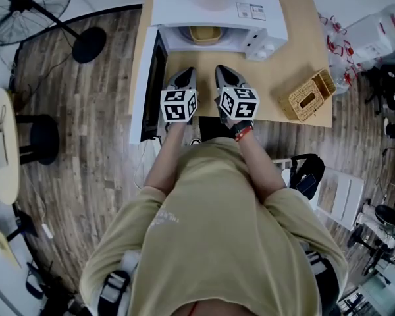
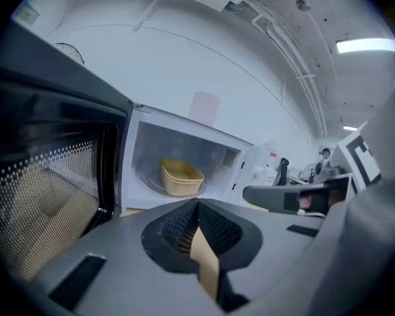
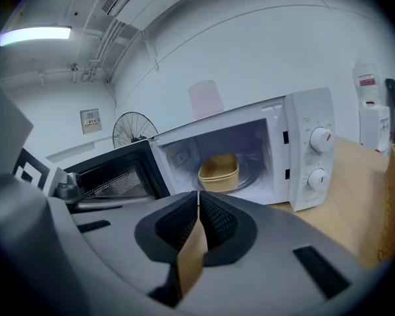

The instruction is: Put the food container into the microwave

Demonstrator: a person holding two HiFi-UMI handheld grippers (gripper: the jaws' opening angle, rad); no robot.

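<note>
Wicker basket point(image 1: 307, 96) right of your microwave point(image 1: 217, 8), door point(image 1: 155, 84) open; yellow food container point(image 1: 205, 34) inside; left gripper point(image 2: 197, 204), right gripper point(image 3: 197, 195) clenched empty.

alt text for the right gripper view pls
A yellow food container sits inside the open white microwave, its door swung out to the left. In front, the right gripper is shut and empty; wooden table at right.

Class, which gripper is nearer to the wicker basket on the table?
Right. The right gripper is apart from the basket, to its left in the head view; the left gripper is farther off, beside the microwave door.
</note>
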